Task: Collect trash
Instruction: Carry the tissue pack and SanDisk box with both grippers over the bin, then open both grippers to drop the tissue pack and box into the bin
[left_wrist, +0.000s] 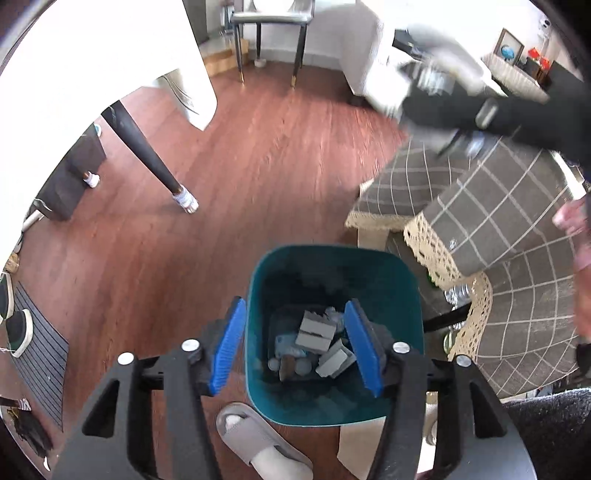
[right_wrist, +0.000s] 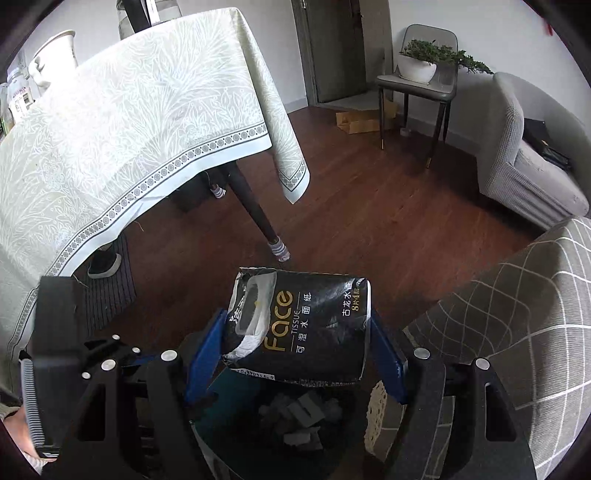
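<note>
Disposal step. Left tongs (left_wrist: 295, 343) hang spread and empty above the teal waste bin (left_wrist: 406, 295), which already holds grey cartons and scraps. Right tongs (right_wrist: 295, 350) clasp a black facial-tissue pack (right_wrist: 314, 325) over the bin. Likely next: centre the pack over the bin mouth, then release it.

A: The bin (left_wrist: 334, 291) looks like smooth teal plastic with a slight sheen. The floor (left_wrist: 258, 155) is reddish wood, lightly glossy.

B: The tissue pack (right_wrist: 310, 325) is crinkled black plastic film, shiny, with gold print. The right claw (right_wrist: 295, 354) has matt blue pads (right_wrist: 386, 354) on black plastic arms with bright metal screws.

A: The worktop cloth (left_wrist: 509, 206) is matt grey checked fabric with a cream lace edge. The slipper (left_wrist: 258, 443) seems matt grey rubber.
</note>
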